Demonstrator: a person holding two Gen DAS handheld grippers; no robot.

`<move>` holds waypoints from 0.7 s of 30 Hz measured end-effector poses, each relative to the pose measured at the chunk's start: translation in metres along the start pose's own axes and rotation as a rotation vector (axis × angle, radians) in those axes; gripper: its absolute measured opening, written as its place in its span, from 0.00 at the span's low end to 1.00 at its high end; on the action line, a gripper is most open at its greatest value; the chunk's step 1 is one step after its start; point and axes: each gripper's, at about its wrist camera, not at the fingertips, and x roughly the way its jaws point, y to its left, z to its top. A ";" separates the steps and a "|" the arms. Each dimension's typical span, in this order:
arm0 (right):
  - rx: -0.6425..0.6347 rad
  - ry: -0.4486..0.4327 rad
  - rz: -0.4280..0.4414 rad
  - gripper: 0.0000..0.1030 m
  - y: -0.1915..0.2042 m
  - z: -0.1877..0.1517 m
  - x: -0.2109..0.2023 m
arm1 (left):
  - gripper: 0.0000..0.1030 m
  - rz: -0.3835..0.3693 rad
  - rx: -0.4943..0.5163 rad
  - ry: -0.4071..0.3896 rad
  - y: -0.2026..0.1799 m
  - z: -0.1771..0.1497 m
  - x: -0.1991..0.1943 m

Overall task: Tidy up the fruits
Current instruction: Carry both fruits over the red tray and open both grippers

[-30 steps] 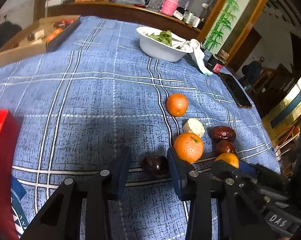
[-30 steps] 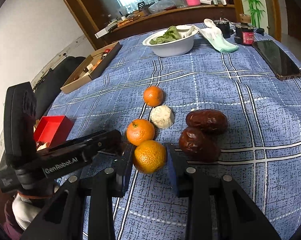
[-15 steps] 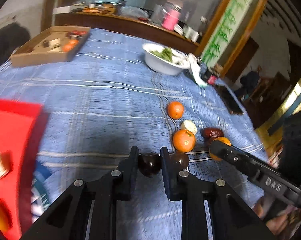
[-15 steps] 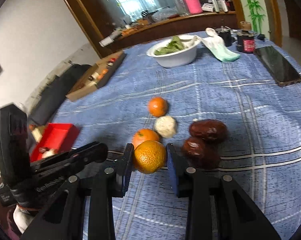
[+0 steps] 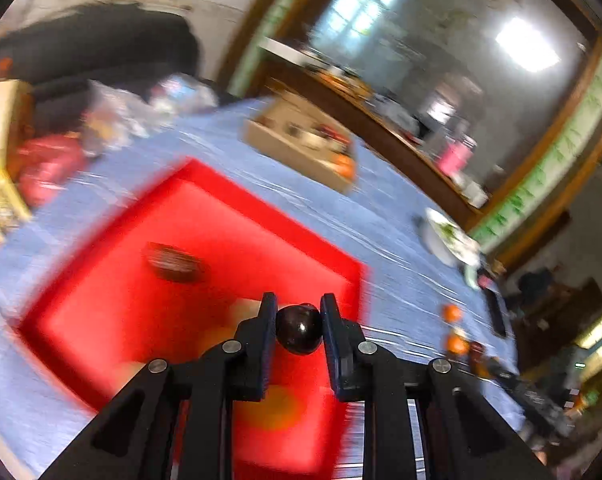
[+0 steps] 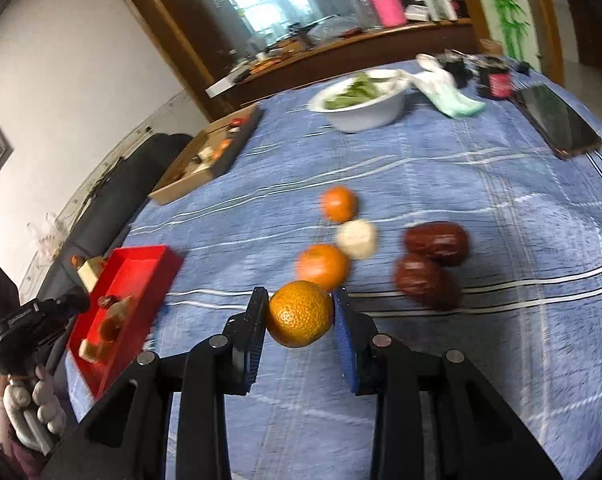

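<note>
My left gripper (image 5: 299,330) is shut on a dark round fruit (image 5: 299,328) and holds it above the red tray (image 5: 113,264), which holds a dark date (image 5: 173,263) and blurred orange pieces. My right gripper (image 6: 301,316) is shut on an orange (image 6: 300,314) and holds it above the blue cloth. On the cloth beyond it lie two more oranges (image 6: 323,266), a pale round piece (image 6: 357,238) and two dark red dates (image 6: 437,238). The red tray (image 6: 141,268) and the left gripper's body (image 6: 25,316) show at the left of the right wrist view.
A cardboard box (image 6: 209,158) of small items lies at the far left of the table. A white bowl of greens (image 6: 361,100), a crumpled cloth (image 6: 449,88), a dark jar (image 6: 499,82) and a phone (image 6: 557,120) stand at the back right.
My left gripper closed on the dark fruit, lifted it and swung left over the red tray. My right gripper closed on the orange and raised it off the cloth.
</note>
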 end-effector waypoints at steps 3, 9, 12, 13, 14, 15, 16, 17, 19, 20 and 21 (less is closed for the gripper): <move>-0.056 0.041 0.061 0.30 0.043 0.002 0.011 | 0.21 0.052 -0.058 -0.011 0.039 0.004 0.000; -0.224 0.174 0.146 0.30 0.145 -0.006 0.062 | 0.21 0.081 -0.102 0.021 0.078 0.002 0.011; -0.290 0.222 0.159 0.31 0.184 -0.019 0.084 | 0.22 0.085 -0.092 0.028 0.084 0.003 0.013; -0.326 0.225 0.150 0.31 0.198 -0.026 0.090 | 0.22 0.085 -0.089 0.030 0.085 0.004 0.014; -0.356 0.223 0.137 0.31 0.209 -0.033 0.092 | 0.22 0.082 -0.090 0.034 0.086 0.007 0.016; -0.396 0.223 0.119 0.31 0.222 -0.039 0.098 | 0.22 0.077 -0.093 0.037 0.087 0.007 0.017; -0.420 0.225 0.109 0.31 0.229 -0.044 0.102 | 0.22 0.073 -0.095 0.040 0.087 0.008 0.018; -0.442 0.226 0.095 0.31 0.236 -0.047 0.106 | 0.22 0.069 -0.097 0.042 0.088 0.008 0.017; -0.496 0.221 0.043 0.31 0.247 -0.055 0.111 | 0.23 0.054 -0.114 0.048 0.090 0.007 0.015; -0.513 0.221 0.026 0.31 0.250 -0.056 0.116 | 0.23 0.044 -0.123 0.050 0.091 0.006 0.013; -0.533 0.223 0.006 0.31 0.253 -0.060 0.119 | 0.23 0.036 -0.124 0.046 0.092 0.005 0.011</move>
